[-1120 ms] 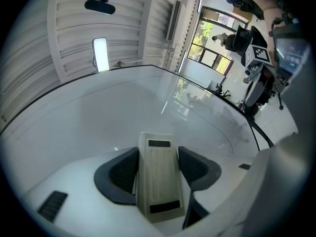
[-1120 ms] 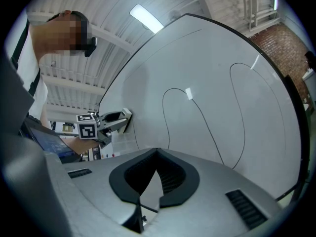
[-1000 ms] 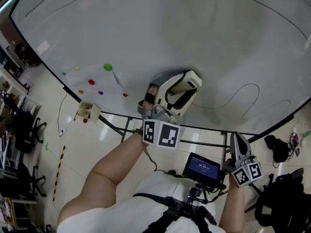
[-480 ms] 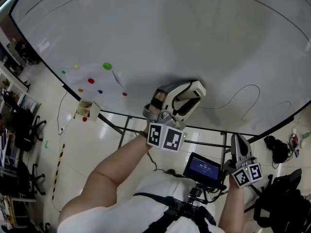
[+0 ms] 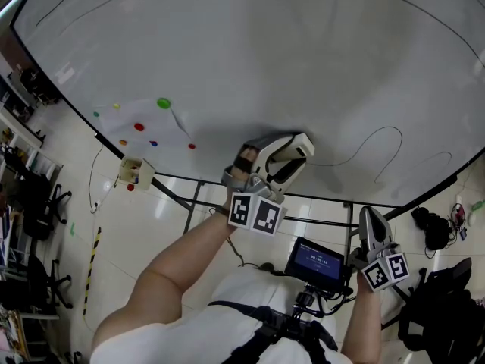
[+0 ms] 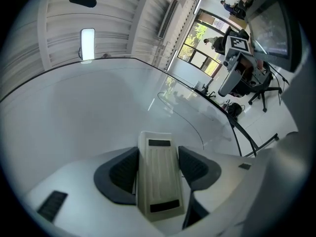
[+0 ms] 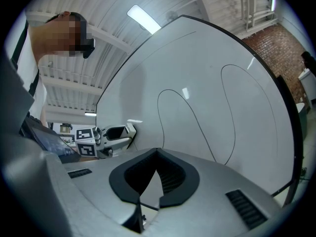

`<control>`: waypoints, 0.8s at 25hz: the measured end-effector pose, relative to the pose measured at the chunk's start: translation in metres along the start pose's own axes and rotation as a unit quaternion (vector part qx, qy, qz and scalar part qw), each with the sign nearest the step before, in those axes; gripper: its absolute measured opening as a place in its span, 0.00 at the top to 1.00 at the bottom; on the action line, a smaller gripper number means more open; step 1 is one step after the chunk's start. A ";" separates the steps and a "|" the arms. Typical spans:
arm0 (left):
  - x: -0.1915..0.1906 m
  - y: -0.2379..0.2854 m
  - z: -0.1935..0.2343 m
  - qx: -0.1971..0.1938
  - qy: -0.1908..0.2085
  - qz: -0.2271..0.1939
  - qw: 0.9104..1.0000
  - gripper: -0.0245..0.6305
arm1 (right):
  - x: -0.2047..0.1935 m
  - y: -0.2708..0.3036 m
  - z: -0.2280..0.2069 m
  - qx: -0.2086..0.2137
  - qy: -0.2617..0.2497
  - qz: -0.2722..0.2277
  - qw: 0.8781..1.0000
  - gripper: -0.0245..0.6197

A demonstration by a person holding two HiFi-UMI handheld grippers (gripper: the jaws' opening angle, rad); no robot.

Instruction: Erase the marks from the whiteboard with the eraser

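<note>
Eraser against the whiteboard (image 5: 250,51), centre frame.
The board fills the upper frame; the left gripper (image 5: 290,152) clamps the cream eraser (image 6: 158,177) at lower centre (a curved black line (image 5: 379,152) lies to its right); the right gripper (image 5: 370,220), lower right, is closed and empty.

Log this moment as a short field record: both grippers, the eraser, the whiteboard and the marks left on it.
left gripper: shut on the eraser, near the board's lower edge
right gripper: shut, nothing in it, low and off the board
whiteboard: large, mostly clean
marks left: looping black line right of the eraser; long thin arc near the top
other: coloured dots at the board's lower left
eraser touching board: cannot tell
</note>
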State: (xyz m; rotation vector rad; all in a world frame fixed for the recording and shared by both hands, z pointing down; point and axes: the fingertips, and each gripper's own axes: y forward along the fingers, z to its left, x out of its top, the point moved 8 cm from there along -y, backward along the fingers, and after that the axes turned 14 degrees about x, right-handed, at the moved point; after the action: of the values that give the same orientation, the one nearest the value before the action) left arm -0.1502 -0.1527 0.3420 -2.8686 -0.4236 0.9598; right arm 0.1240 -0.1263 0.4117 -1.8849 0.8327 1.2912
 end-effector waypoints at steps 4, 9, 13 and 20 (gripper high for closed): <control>-0.007 -0.002 -0.011 -0.011 0.000 0.007 1.000 0.51 | -0.001 -0.003 0.002 -0.003 0.000 -0.002 1.000 0.94; -0.015 -0.003 -0.022 -0.021 0.011 0.008 1.000 0.51 | -0.002 -0.004 0.002 -0.008 0.001 -0.002 1.000 0.94; -0.020 -0.005 -0.031 -0.033 0.019 0.009 0.999 0.51 | -0.003 -0.006 0.002 -0.013 0.003 -0.002 1.000 0.94; -0.031 -0.005 -0.042 -0.046 0.034 0.006 0.998 0.51 | -0.006 -0.005 0.000 -0.018 0.006 -0.002 1.000 0.94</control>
State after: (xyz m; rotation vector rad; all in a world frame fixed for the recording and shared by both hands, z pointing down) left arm -0.1501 -0.1568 0.3946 -2.9784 -0.4569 0.8619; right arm 0.1261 -0.1229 0.4186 -1.9242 0.8166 1.3018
